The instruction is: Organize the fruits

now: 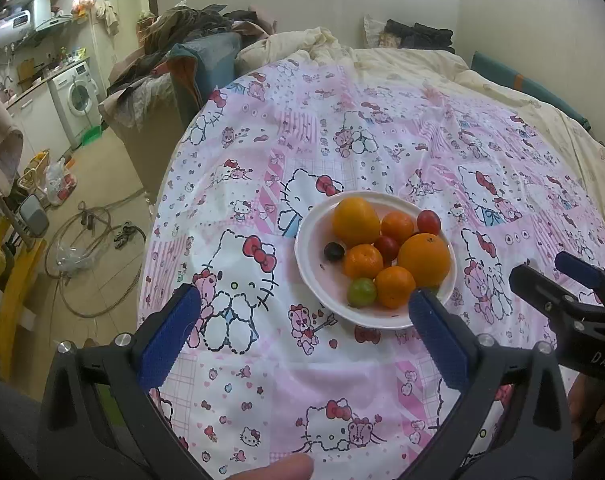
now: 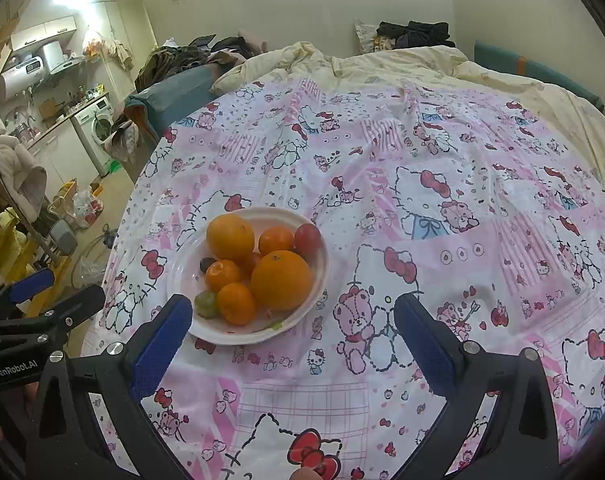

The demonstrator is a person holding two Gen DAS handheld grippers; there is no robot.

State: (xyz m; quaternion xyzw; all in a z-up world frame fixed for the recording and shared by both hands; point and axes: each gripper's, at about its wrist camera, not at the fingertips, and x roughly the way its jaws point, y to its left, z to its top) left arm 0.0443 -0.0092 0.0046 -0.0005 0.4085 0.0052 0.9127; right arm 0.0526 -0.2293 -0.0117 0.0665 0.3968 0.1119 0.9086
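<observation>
On the plate (image 1: pixel 308 258), fruits (image 1: pixel 423 259) (piled together) sit.

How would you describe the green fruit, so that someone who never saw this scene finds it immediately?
Find the round white plate of fruit lying on the pink-and-white cartoon-cat bedsheet. At the plate's near rim, left of a small orange mandarin, lies the small round green grape. It is the only green fruit; its neighbours are orange, red or dark purple.
</observation>
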